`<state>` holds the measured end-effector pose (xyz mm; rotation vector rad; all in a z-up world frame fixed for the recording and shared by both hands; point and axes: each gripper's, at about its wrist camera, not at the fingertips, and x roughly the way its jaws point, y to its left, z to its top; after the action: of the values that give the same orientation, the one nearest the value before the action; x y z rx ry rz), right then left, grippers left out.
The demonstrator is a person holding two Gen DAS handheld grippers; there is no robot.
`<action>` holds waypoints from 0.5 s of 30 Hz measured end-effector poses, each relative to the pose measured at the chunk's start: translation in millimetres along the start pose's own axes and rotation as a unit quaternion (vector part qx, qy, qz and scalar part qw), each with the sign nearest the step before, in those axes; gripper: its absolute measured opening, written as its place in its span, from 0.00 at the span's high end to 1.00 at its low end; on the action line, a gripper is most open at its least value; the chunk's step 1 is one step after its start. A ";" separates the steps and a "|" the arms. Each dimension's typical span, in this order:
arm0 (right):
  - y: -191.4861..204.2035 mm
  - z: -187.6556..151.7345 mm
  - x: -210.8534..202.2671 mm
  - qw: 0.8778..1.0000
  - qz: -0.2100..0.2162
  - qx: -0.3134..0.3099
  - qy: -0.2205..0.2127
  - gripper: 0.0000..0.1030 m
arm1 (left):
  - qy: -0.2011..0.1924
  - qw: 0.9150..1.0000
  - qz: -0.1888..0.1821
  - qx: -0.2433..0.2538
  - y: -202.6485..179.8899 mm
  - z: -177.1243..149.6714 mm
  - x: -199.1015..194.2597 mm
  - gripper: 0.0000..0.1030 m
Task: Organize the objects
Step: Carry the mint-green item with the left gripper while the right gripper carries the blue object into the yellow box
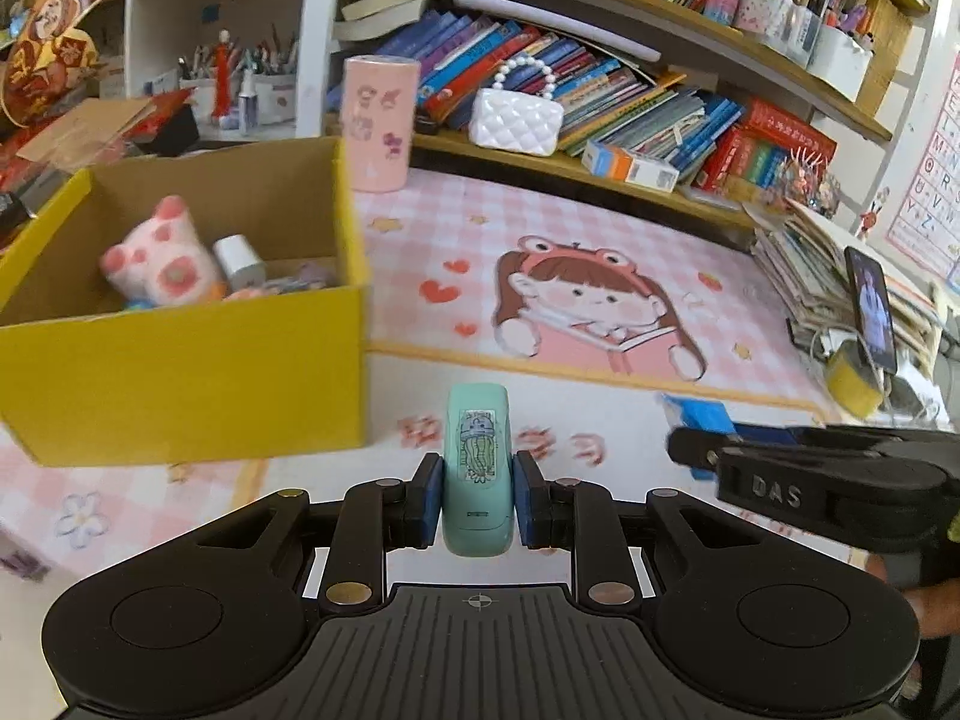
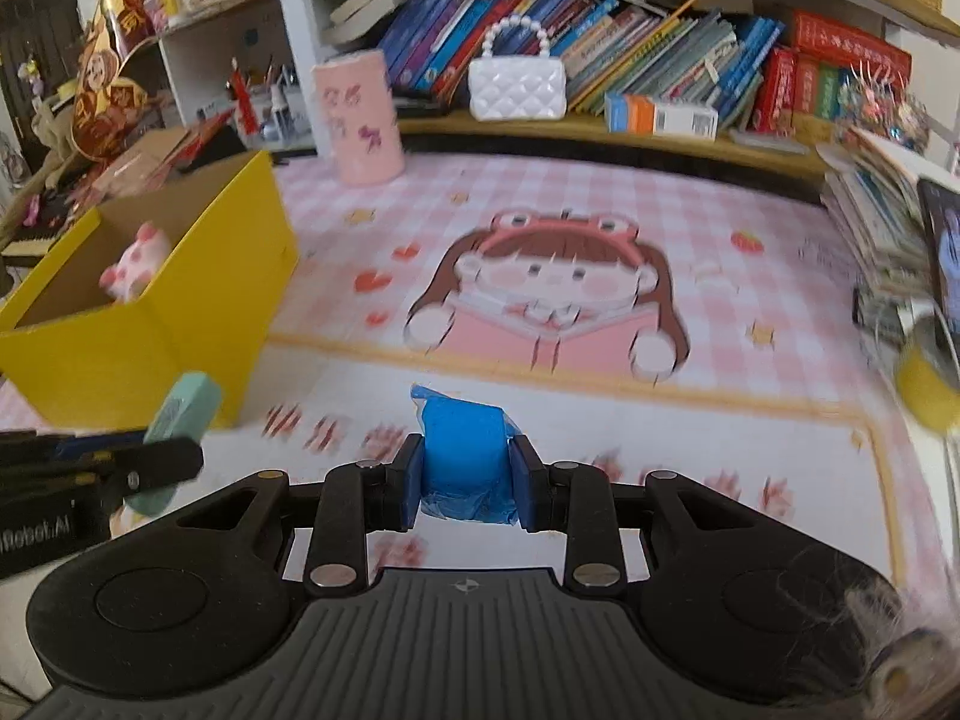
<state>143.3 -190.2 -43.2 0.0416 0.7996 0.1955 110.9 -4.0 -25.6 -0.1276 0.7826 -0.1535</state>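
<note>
My left gripper (image 1: 478,501) is shut on a mint-green stapler-like case (image 1: 478,468) with a jellyfish sticker, held upright above the desk mat. The right gripper (image 2: 466,483) is shut on a blue wrapped packet (image 2: 465,450). An open yellow cardboard box (image 1: 180,372) stands at the left, holding a pink pig plush (image 1: 162,258), a small white item (image 1: 240,261) and other small things. In the right wrist view the box (image 2: 150,336) lies left of my right gripper, and the left gripper with its mint case (image 2: 180,414) shows at the left edge.
A pink cartoon desk mat (image 1: 600,276) covers the table. A pink cylinder (image 1: 378,120) stands behind the box. A white quilted purse (image 1: 516,120) and books fill the shelf. At the right stand a phone (image 1: 873,306), a yellow tape roll (image 1: 852,384) and stacked books.
</note>
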 end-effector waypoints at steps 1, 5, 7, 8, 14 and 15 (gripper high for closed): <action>7.2 -5.4 -2.5 1.000 -0.003 -0.001 0.003 0.73 | -0.003 1.000 0.004 0.004 5.4 -2.8 -5.1 0.78; 34.5 -22.5 -11.0 1.000 -0.008 -0.011 0.017 0.73 | -0.015 0.999 0.016 0.023 32.1 -15.1 -27.5 0.78; 49.9 -28.7 -15.8 1.000 -0.009 -0.021 0.018 0.73 | -0.013 1.000 0.019 0.017 46.6 -22.3 -35.9 0.78; 56.6 -31.5 -17.9 1.000 -0.009 -0.024 0.018 0.73 | -0.010 1.000 0.018 0.012 52.1 -25.0 -38.6 0.78; 100.4 -49.4 -28.1 0.999 0.007 -0.034 0.023 0.73 | 0.002 1.000 0.017 0.001 81.6 -46.3 -58.8 0.78; 107.5 -52.2 -29.5 0.999 0.011 -0.034 0.023 0.73 | -0.001 1.000 0.019 0.007 84.0 -48.4 -63.0 0.78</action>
<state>68.9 -92.3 -46.7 -0.0181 0.8382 0.2453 40.1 87.2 -30.4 -0.1002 0.7804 -0.1229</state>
